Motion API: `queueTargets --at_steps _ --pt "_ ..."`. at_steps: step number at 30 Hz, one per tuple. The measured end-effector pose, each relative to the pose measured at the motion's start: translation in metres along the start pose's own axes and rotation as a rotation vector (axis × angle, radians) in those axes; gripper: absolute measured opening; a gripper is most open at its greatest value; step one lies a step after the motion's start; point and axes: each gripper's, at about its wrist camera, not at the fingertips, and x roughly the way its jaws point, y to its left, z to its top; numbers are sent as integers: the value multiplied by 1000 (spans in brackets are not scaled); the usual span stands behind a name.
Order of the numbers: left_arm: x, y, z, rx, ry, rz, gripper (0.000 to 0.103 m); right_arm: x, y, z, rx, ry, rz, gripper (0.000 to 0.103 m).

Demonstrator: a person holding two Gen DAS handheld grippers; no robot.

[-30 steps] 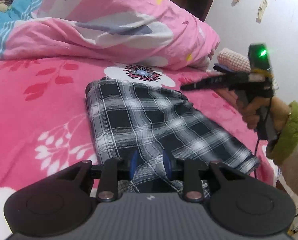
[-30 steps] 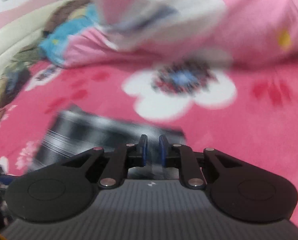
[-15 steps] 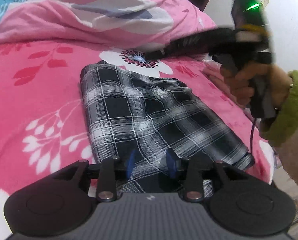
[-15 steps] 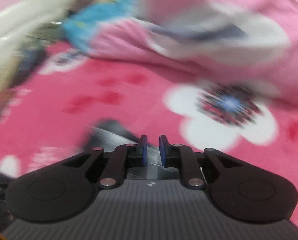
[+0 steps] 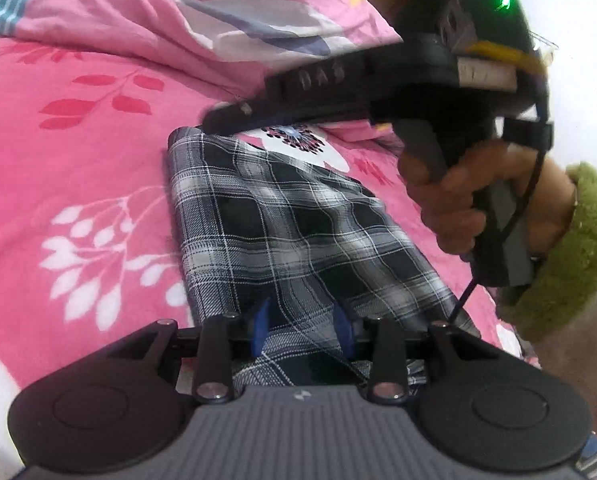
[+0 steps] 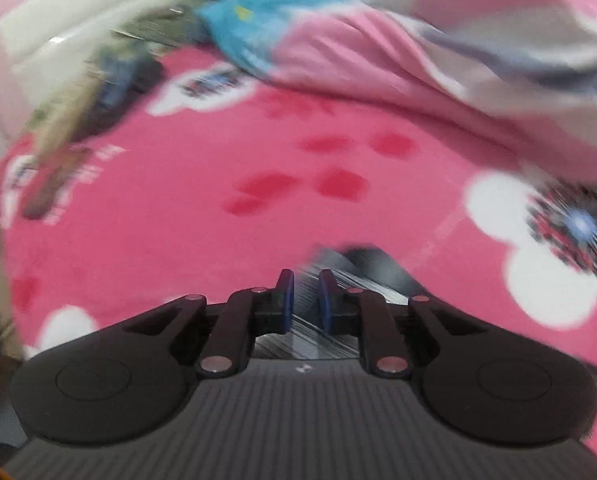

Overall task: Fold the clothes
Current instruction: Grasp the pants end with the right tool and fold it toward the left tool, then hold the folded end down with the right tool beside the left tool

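A black-and-white plaid garment (image 5: 290, 236) lies folded in a long strip on the pink floral bedsheet (image 5: 78, 168). My left gripper (image 5: 303, 326) sits at its near end, jaws open, with plaid cloth lying between the blue fingers. My right gripper shows in the left wrist view (image 5: 226, 118), hovering over the garment's far left corner. In the blurred right wrist view the right gripper (image 6: 305, 292) has a narrow gap between its fingers, just above that plaid corner (image 6: 362, 268); nothing is held.
A rumpled pink quilt (image 5: 202, 20) lies heaped at the back of the bed. A blue cloth (image 6: 282, 12) and other dark clothes (image 6: 98, 92) lie at the far left. A white wall (image 5: 578, 60) stands to the right.
My right gripper has swung from the bed's right side leftward to the garment's far corner. My left gripper's jaws have widened over the near end of the plaid.
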Motion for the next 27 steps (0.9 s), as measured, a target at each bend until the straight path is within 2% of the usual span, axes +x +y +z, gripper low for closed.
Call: queueTargets --at_steps 3,5,8,10,16,18,21,27 --pt "0 -4 -2 10 -12 23 36 31 -2 -1 3 83 -52 10" --pt "0 -8 -3 33 -18 40 36 44 -11 -3 36 107 -56 10" --pt "0 -12 -3 57 -23 62 36 35 -13 5 107 90 -69 9" --pt "-1 -15 -4 62 -23 72 36 23 -4 8 89 58 -110 11" --pt "-3 -9 -1 -10 -11 50 36 -10 1 6 107 -61 -129 11" --pt "-4 -6 1 -31 -8 41 36 -6 -4 1 118 -43 -142 11" --pt "-3 -6 2 -31 -8 45 36 24 -13 -13 150 64 -174 11" --pt "-2 -9 2 -7 -15 63 36 27 -20 -22 185 21 -149 11"
